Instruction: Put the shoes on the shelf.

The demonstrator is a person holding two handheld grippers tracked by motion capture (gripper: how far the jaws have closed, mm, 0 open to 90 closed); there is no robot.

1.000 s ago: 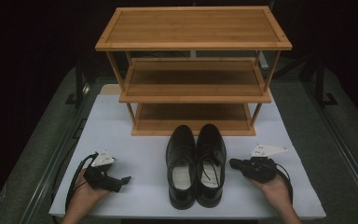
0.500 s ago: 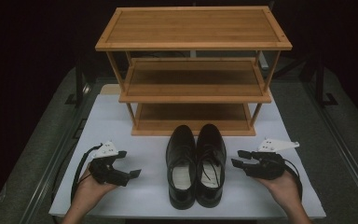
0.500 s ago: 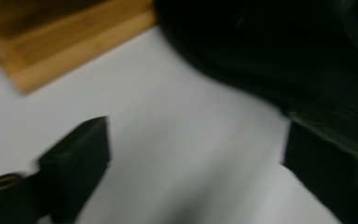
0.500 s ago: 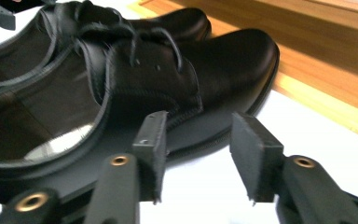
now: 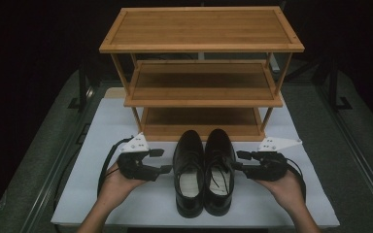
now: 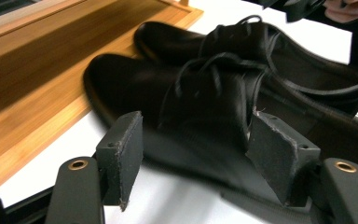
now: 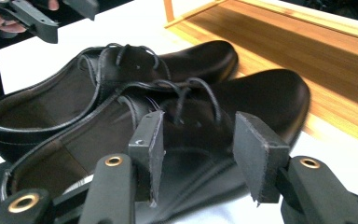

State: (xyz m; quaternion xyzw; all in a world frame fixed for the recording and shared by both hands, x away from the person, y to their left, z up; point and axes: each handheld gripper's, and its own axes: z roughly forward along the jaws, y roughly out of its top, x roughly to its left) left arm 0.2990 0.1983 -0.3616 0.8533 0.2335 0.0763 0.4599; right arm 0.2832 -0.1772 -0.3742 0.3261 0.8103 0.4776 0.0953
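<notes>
Two black lace-up shoes stand side by side on the white mat, toes toward the rack: the left shoe (image 5: 189, 170) and the right shoe (image 5: 218, 167). My left gripper (image 5: 161, 160) is open just left of the left shoe (image 6: 177, 107), jaws pointing at its side, nothing between them. On the other side my right gripper (image 5: 238, 161) is open too, facing the right shoe (image 7: 223, 116) at lace level. Neither gripper touches a shoe that I can see.
A three-tier bamboo shoe rack (image 5: 201, 73) stands right behind the shoes, its lowest shelf (image 5: 201, 124) level with the toes. The white mat (image 5: 102, 131) lies on a dark table with metal rails at both sides. Cables trail from each gripper.
Both grippers have moved inward and forward from the mat's outer front corners, and each now sits close beside its shoe. The shoes have stayed put.
</notes>
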